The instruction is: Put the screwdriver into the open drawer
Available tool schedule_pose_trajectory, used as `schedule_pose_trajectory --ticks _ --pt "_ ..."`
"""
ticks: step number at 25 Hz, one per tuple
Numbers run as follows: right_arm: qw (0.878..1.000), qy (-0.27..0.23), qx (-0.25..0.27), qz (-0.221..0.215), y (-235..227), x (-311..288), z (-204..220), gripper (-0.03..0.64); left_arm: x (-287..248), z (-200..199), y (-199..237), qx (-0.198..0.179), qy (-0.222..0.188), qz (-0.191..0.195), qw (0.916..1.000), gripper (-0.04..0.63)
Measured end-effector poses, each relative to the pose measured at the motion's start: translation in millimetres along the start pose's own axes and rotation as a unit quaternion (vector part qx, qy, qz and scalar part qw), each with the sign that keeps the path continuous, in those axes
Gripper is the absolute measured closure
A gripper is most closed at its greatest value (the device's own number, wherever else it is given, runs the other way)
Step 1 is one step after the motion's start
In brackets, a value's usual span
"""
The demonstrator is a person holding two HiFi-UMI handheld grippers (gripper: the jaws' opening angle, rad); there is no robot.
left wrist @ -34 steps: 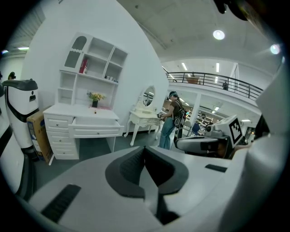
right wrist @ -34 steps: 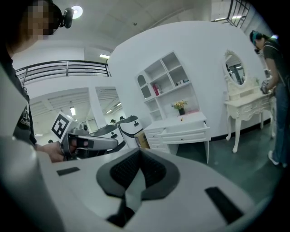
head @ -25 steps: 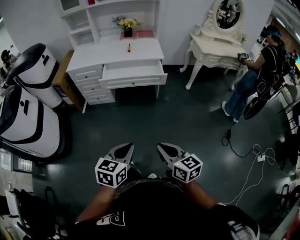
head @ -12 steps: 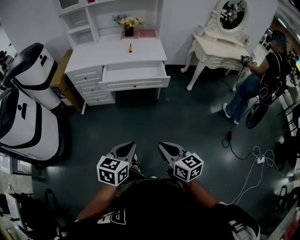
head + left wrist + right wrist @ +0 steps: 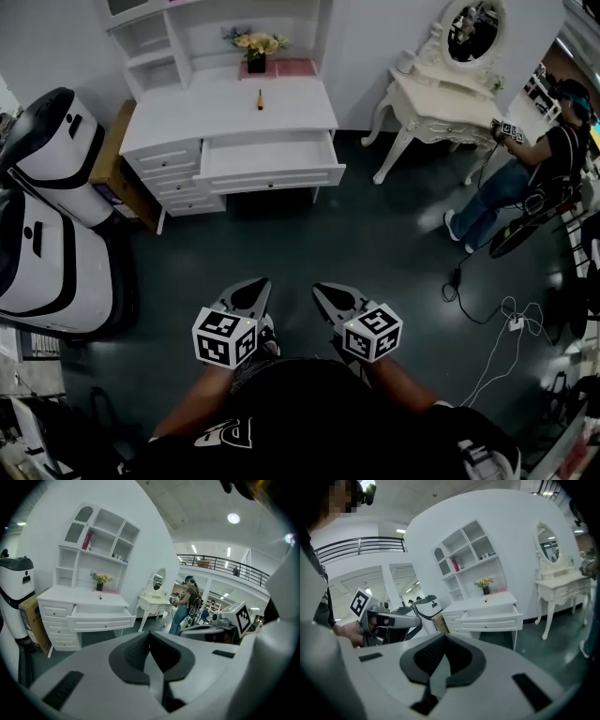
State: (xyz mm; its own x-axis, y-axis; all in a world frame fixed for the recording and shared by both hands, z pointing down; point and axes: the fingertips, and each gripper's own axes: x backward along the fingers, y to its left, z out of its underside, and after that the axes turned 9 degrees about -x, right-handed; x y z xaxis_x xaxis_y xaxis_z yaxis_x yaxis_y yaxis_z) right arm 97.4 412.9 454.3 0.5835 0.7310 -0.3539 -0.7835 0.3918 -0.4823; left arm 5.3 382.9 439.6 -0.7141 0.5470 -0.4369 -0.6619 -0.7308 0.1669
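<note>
Against the far wall: a white wooden desk with open hutch shelves above and a stack of small shut drawers on its left side.
Left of the desk: two bulky white-and-black rounded machines standing on the dark green floor.
Right corner: a white carved dressing table with an oval mirror; a seated person beside it, well apart from the desk.
Drawer: the wide white centre drawer is pulled out toward the room, its inside looking bare.
Left gripper: the grey two-jaw left gripper is low over the floor and pointing at the desk, jaws pressed together with nothing between them.
Right gripper: the matching grey right gripper is just beside it, jaws likewise closed and empty — both well apart from the desk.
Flowers: a bunch of yellow flowers in a dark pot at the back of the desktop.
Screwdriver: the small orange-and-black screwdriver lies on the desktop — in front of the flowers, behind the drawer, not in it.
</note>
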Motion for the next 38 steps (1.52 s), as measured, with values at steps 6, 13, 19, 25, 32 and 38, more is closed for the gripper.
schedule_pose_trajectory --ticks 6,13,19,25,32,38 --pt "1.000 0.022 0.009 0.009 -13 -47 -16 0.607 -22 -11 53 0.000 0.004 -0.007 1.0000 0.580" --pt "0.999 0.023 0.021 0.025 -24 -93 -50 0.606 -42 -40 102 -0.004 -0.004 0.007 1.0000 0.580" --pt "0.999 0.018 0.029 0.029 -23 -135 -71 0.607 -51 -48 141 -0.021 0.008 0.018 0.9996 0.580" --pt "0.999 0.019 0.025 0.043 -25 -163 -80 0.607 -59 -60 169 -0.025 0.005 0.033 0.9991 0.580" --pt "0.998 0.027 0.018 0.047 -19 -182 -83 0.607 -61 -49 193 -0.030 0.023 0.034 0.9987 0.580" --pt "0.998 0.030 0.019 0.047 -19 -195 -87 0.606 -60 -45 206 -0.017 0.024 0.031 0.9991 0.580"
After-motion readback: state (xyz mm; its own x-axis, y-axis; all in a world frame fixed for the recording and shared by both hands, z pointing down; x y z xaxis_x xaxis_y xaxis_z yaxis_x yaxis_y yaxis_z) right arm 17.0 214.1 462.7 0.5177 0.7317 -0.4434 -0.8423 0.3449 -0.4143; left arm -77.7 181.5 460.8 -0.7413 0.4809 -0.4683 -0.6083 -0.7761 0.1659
